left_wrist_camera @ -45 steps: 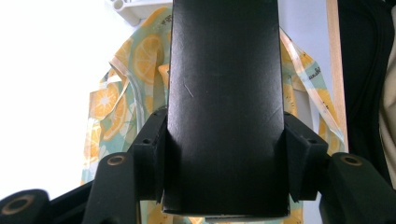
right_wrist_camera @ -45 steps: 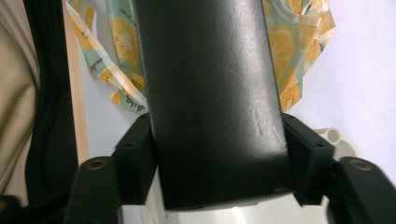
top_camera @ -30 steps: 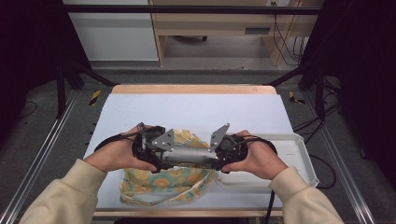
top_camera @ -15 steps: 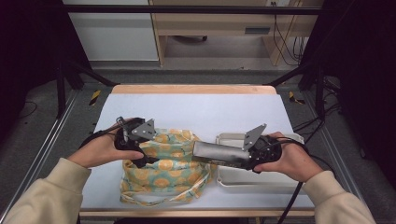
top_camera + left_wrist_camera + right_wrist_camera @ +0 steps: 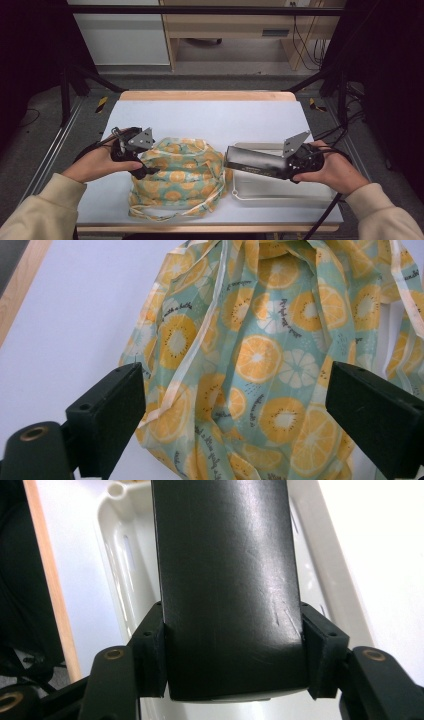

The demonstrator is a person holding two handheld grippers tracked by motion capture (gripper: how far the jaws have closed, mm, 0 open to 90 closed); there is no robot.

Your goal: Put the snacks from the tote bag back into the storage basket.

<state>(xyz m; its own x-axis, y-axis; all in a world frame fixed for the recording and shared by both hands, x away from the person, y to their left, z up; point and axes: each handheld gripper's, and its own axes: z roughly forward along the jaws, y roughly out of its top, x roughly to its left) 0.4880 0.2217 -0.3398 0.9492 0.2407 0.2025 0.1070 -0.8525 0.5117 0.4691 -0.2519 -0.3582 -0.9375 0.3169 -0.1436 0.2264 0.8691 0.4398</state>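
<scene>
Holding a dark metal case (image 5: 255, 164) by one end, the right gripper (image 5: 289, 167) has its jaws clamped on both sides of it; in the right gripper view the pads press flat against the case (image 5: 227, 580). Case hangs level over the left part of the white tray (image 5: 280, 197), not resting in it as far as I can tell. Tray sits at the right side of the table (image 5: 215, 112), just beside the cloth bag.

Left gripper (image 5: 145, 171) jaws have just been opening and now stand spread wide, nothing pinched. Left gripper view: the fruit-print bag (image 5: 260, 365) lies crumpled between and beyond the open jaws, pads not pressing it. In the high view the bag (image 5: 185, 175) lies slack and flat on the table, strings loose at its front edge.

Progress, judged: case looks out of the bag and clear of it, so the pull-out part seems done. Left: lower the case into the tray and let go. Bag itself needs nothing more, unless it is to be tidied.
</scene>
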